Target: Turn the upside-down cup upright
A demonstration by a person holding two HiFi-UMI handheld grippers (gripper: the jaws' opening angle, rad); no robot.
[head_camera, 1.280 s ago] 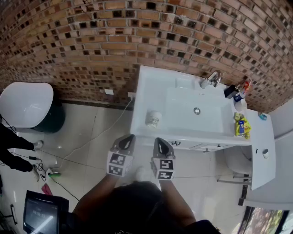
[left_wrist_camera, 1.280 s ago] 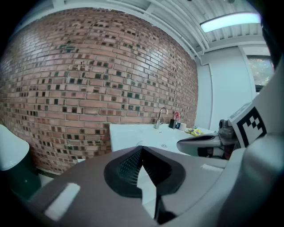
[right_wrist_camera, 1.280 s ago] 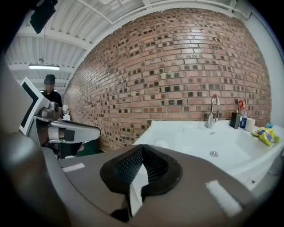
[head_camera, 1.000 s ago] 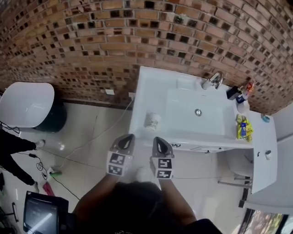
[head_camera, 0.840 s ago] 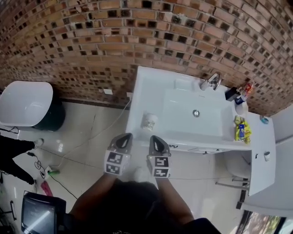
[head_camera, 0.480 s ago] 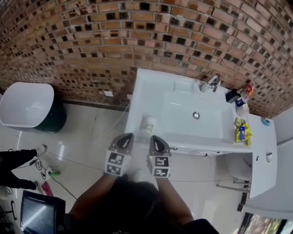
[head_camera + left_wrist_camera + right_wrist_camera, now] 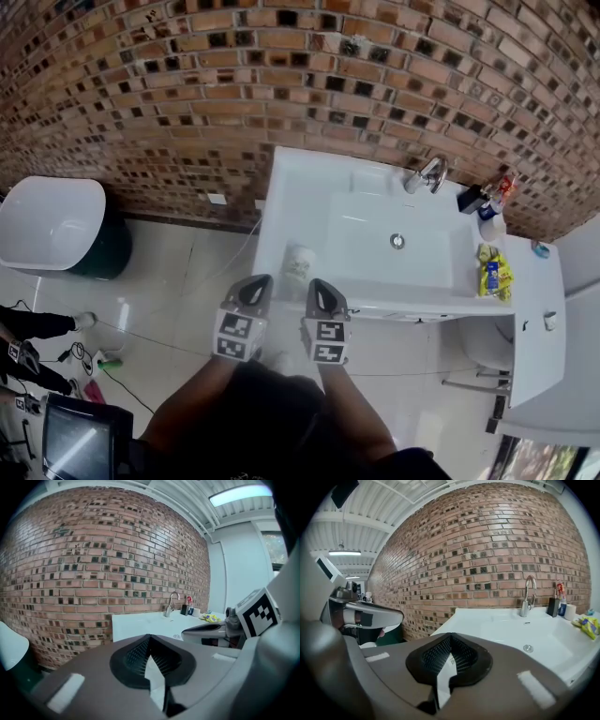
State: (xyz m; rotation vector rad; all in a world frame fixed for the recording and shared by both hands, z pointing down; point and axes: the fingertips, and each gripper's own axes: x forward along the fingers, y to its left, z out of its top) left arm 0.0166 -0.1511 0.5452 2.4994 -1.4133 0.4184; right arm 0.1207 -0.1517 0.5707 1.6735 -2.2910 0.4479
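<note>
Head view, looking steeply down: a white washbasin counter (image 7: 281, 202) stands against a brick wall (image 7: 281, 66), with a faucet (image 7: 427, 175) at the back of the bowl and small bottles (image 7: 483, 199) at its far right. The cup (image 7: 298, 262), small and pale with a faint print, stands on the flat deck left of the bowl, near the counter's front edge; from this height it is too small to tell which end is up. The left gripper (image 7: 255, 286) and the right gripper (image 7: 323, 292) are held side by side in front of the counter, near the cup but apart from it, with the cup ahead and roughly between their two lines. Left gripper view: the two dark ribbed pads are pressed together at the tips (image 7: 150, 640) with nothing held between them; the counter top and faucet (image 7: 172, 603) lie beyond, and the other gripper's jaws show at the right. Right gripper view: this pair (image 7: 450, 640) is likewise closed tight and empty, pointing over the counter's near corner toward the bowl's drain (image 7: 528, 648); the cup cannot be picked out clearly here. To do the reach well, the chosen gripper's jaws probably need to spread wider than the cup before arriving, come in from the side at mid-wall, close gently, lift clear of the deck, roll half a turn, and set the base down well back from the edge.
</note>
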